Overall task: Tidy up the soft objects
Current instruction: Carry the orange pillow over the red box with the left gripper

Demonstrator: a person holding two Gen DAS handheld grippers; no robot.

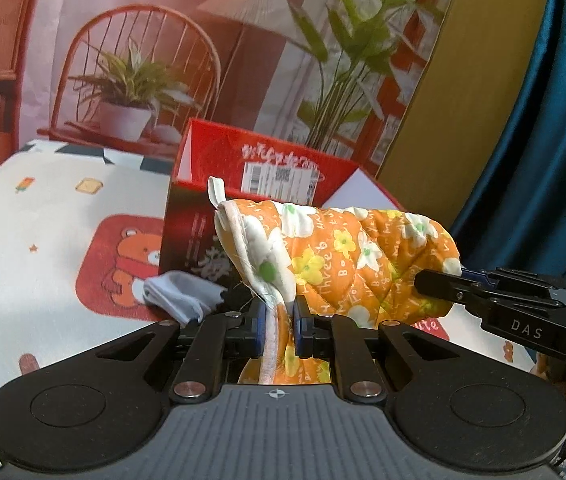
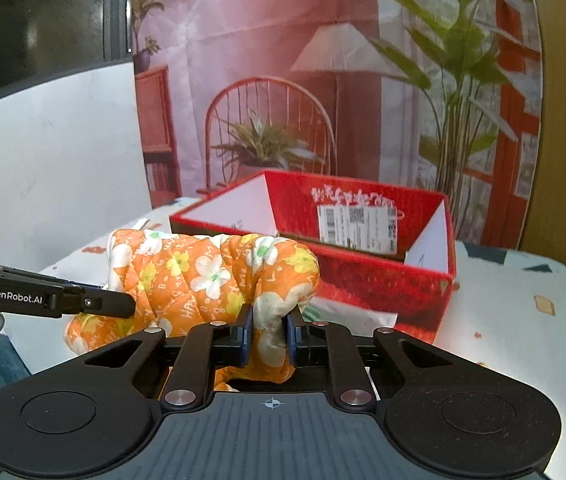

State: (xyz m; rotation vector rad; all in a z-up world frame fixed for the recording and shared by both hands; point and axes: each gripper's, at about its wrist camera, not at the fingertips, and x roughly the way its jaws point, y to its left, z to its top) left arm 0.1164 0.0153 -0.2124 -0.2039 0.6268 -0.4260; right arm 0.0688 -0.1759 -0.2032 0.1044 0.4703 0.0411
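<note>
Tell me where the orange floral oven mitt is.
The orange floral oven mitt hangs in front of the red box, clamped between the left gripper and right gripper.

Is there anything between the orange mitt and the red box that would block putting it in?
Nothing visible does. Left gripper and right gripper hold the mitt just in front of the open-topped box; only its near wall stands between them. A grey cloth lies off to the side.

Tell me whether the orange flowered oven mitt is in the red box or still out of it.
Out. The oven mitt hangs in front of the red box, clamped at each end by the left gripper and right gripper.
</note>
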